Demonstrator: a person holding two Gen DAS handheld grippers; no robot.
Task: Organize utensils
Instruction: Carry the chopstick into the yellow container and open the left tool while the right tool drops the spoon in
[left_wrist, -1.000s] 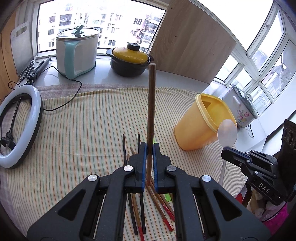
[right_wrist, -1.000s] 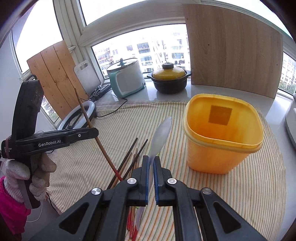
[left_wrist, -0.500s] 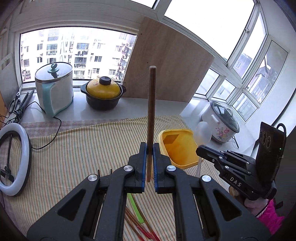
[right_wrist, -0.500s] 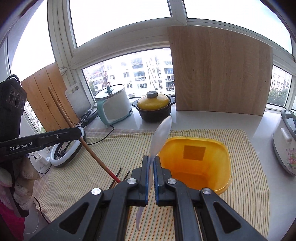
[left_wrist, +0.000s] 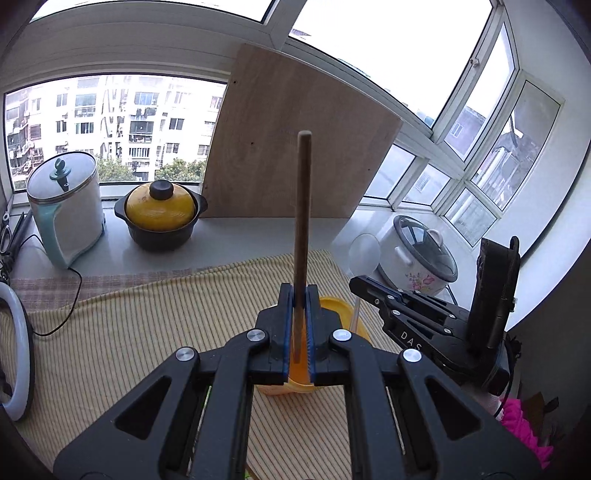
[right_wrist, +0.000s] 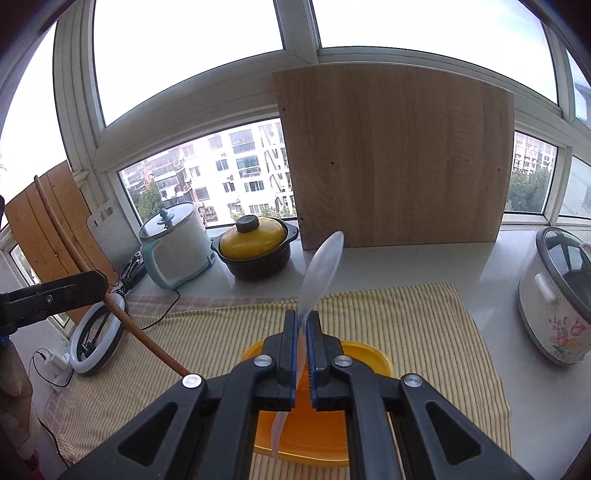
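The left tongs were clamped on an upright wooden chopstick, the right tongs on a translucent spoon; the yellow bin sat directly below both.

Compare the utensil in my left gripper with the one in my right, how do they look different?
The chopstick in the left gripper is a thin, opaque brown wooden stick; the spoon in the right gripper is translucent whitish plastic. The chopstick is straight throughout; the spoon widens into a bowl on top. Both are clamped upright above the yellow container.
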